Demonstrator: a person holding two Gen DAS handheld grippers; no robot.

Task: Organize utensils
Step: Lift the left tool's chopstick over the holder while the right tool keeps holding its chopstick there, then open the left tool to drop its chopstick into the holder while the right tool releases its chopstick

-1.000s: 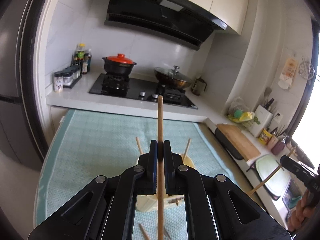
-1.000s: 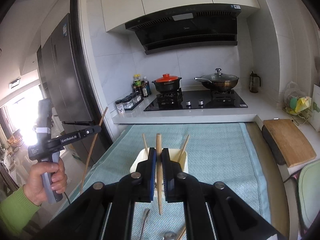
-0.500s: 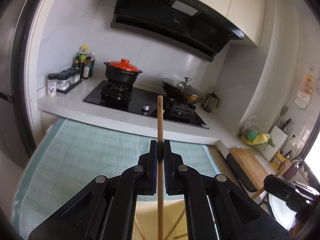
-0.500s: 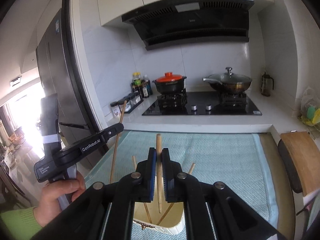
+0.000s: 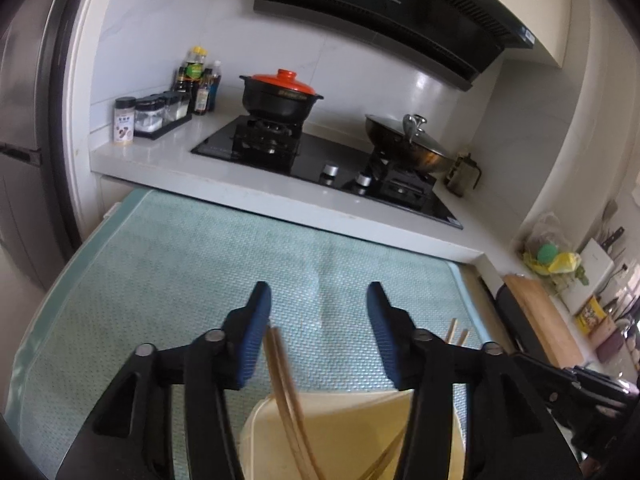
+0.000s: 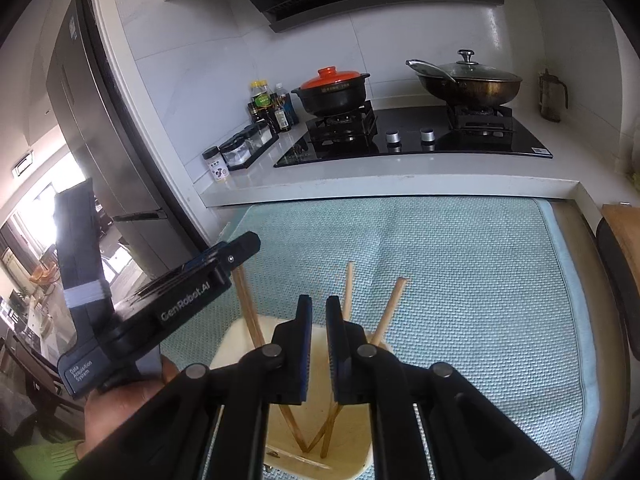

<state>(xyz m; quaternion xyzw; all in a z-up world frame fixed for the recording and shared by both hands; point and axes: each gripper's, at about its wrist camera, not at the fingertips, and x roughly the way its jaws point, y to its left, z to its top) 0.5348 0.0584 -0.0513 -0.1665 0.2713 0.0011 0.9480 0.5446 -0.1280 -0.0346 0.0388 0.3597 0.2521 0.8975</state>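
**Operator:** How will these handle?

**Spotter:** Your wooden chopsticks look light, stiff and smooth, so I'd expect them to pivot or slide in a loose pinch. Take one near the middle of its length, square across the pads. Gripped near an end, it would probably swing.

**Operator:** Where's the one from my left side?

**Spotter:** Your left gripper [image 5: 318, 300] has just been opening, and its jaws stand wide apart in the lower centre of the left wrist view. The blurred chopstick [image 5: 280, 364] is between them, just beside the left pad. Nothing presses on it, and its lower end runs down into the cream utensil holder [image 5: 360, 404] at the bottom of the frame.

**Operator:** And my right?

**Spotter:** Your right gripper [image 6: 319, 308] is all but closed, with only a thin slit between the pads, low in the centre of its view. An upright chopstick [image 6: 349, 280] rises just behind its right pad. I cannot tell whether you're pinching it.

**Operator:** What's in the holder?

**Spotter:** It stands on the teal mat [image 5: 160, 280] and holds only chopsticks. A leaning chopstick [image 6: 390, 306] tilts to the right, and several cross at the bottom.
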